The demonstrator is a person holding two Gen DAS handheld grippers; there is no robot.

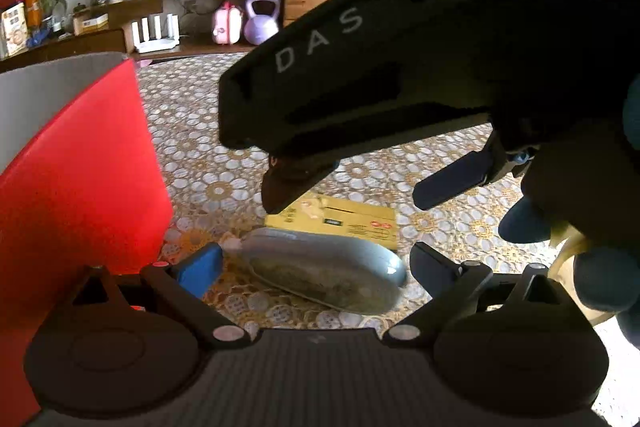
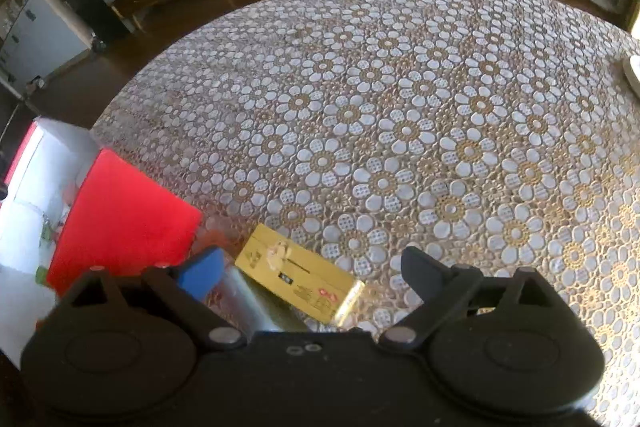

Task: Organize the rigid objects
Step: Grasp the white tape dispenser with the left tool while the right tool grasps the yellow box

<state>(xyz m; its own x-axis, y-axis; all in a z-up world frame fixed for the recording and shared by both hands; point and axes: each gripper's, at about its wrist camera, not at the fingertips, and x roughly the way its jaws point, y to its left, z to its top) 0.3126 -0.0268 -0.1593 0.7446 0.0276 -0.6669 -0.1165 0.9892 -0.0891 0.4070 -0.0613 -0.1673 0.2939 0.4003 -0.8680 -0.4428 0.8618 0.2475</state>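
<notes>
— Yellow box (image 2: 298, 281): where, which way?

— Flat on the flowered tablecloth (image 2: 400, 115), just ahead of my right tongs (image 2: 312, 267). Long axis runs from 10 to 4 o'clock in that view. A grey pouch (image 1: 326, 273) lies just beside it, long axis 10 to 4 in the left view.

— Containers?

— Red box (image 1: 80, 167) at 9 o'clock, open top, white inside; contents too blurred to tell.

— Tongs?

— Left tongs (image 1: 316, 265) spread wide, holding nothing. Right tongs likewise wide, empty.
</notes>
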